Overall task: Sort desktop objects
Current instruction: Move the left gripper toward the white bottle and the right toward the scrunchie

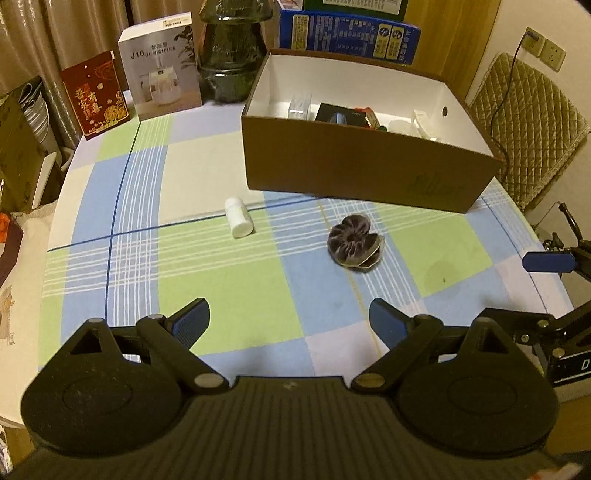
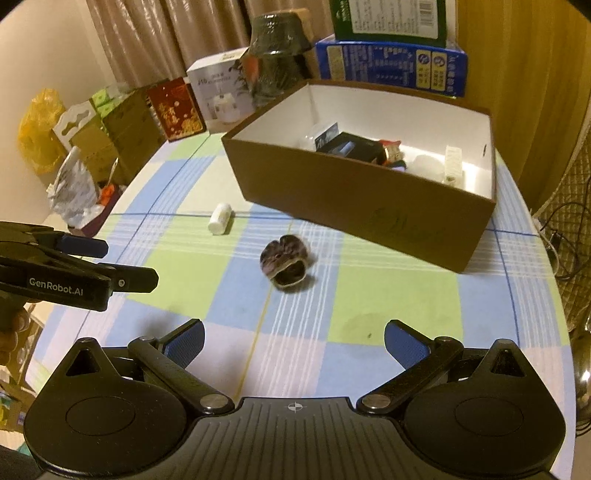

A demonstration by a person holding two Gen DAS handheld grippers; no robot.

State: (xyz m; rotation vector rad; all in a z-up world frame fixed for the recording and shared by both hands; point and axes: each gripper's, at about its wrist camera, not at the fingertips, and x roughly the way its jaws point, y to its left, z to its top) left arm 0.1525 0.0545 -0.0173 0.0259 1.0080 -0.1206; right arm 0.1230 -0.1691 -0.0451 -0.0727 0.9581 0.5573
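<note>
A small white bottle [image 1: 239,221] [image 2: 220,218] lies on its side on the checked tablecloth, just in front of a brown cardboard box [image 1: 362,173] [image 2: 354,206]. To its right rests a dark pouch-like object with a gaping mouth [image 1: 354,243] [image 2: 285,263]. The box holds several small items, among them a black case [image 1: 338,114] [image 2: 351,146]. My left gripper [image 1: 290,323] hovers open over the near cloth, well short of both loose objects. My right gripper [image 2: 294,341] is open too, with nothing between its fingers, the pouch ahead of it.
Behind the box stand a blue carton [image 1: 349,35], a dark jar [image 1: 231,55], a white humidifier box [image 1: 160,66] and a red packet [image 1: 96,94]. A quilted chair [image 1: 528,122] is at the right. Bags and boxes [image 2: 88,155] crowd the table's left side.
</note>
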